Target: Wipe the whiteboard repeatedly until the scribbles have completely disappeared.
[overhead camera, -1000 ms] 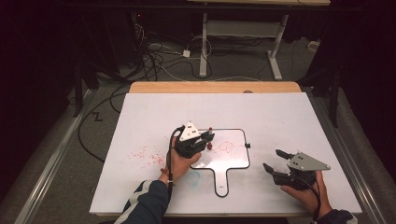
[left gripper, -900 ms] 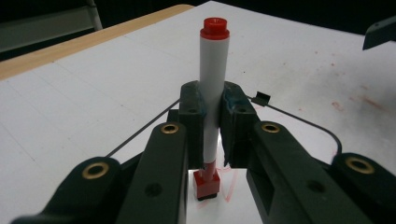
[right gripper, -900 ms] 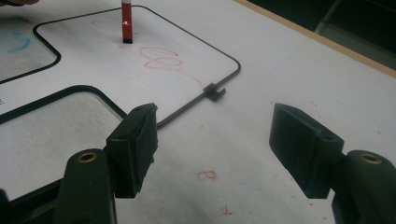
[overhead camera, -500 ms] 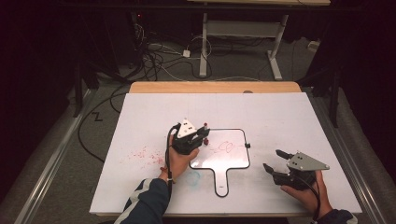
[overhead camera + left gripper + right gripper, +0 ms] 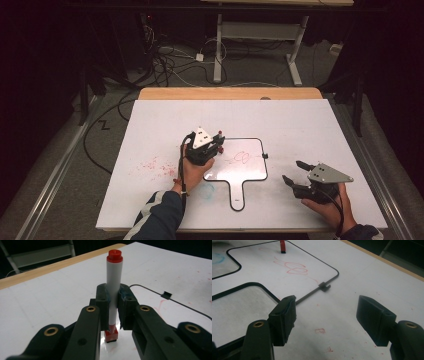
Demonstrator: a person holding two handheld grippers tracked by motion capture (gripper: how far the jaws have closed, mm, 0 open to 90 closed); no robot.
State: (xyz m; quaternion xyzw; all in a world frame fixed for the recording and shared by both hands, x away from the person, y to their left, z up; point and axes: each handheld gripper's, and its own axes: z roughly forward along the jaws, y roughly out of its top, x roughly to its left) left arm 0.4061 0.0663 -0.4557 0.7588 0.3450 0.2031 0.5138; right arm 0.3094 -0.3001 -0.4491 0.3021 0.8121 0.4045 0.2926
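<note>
Whiteboard sheet (image 5: 280,120) covers the table, with a small paddle-shaped board (image 5: 250,170) near its front edge, red scribbles (image 5: 294,267) on it. Left gripper (image 5: 216,145) stands over that board's left edge, jaws clamped on an upright red marker (image 5: 113,285). Right gripper (image 5: 295,171) rests near the front right corner, jaws apart.

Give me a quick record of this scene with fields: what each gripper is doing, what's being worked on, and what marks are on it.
left gripper: shut on the red marker, held upright, its lower end down at the small whiteboard
right gripper: open, nothing between its jaws, hovering beside the board
small whiteboard: black-rimmed, with a handle pointing toward the person, lying flat on the white table sheet
marks on board: red looped scribble
marks on sheet: red smudges left of the board
</note>
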